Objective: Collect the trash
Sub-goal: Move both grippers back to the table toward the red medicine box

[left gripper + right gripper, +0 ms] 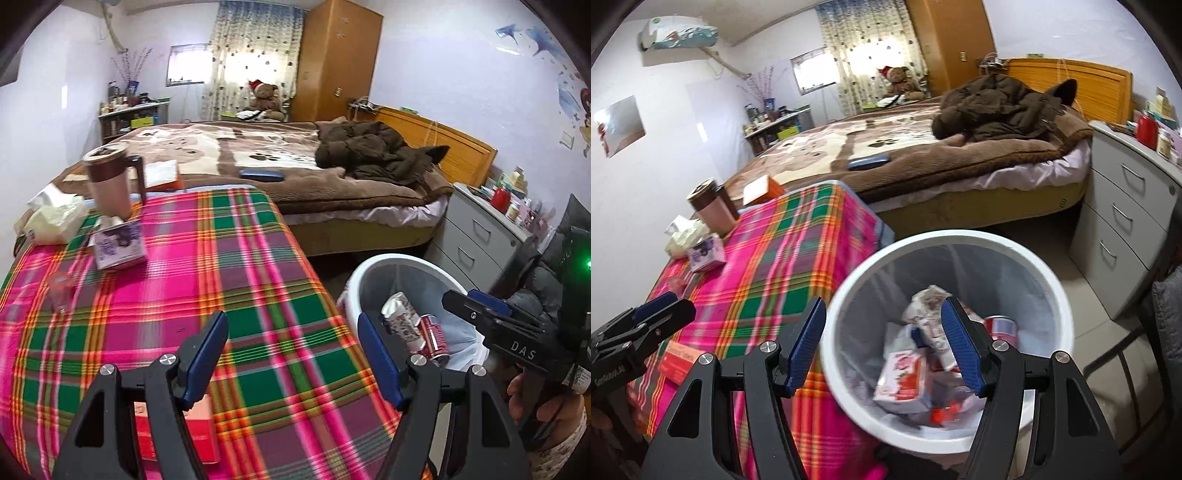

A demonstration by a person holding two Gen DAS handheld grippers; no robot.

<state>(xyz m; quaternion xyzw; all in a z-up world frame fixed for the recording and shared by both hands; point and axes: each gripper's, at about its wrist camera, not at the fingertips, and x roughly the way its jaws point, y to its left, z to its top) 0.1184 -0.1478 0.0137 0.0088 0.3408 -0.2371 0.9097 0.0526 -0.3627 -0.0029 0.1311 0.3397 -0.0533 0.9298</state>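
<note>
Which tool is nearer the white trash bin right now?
Right. The right tool hangs open above the white trash bin, at its table-side rim. The left tool is open over the plaid table beside it.
</note>
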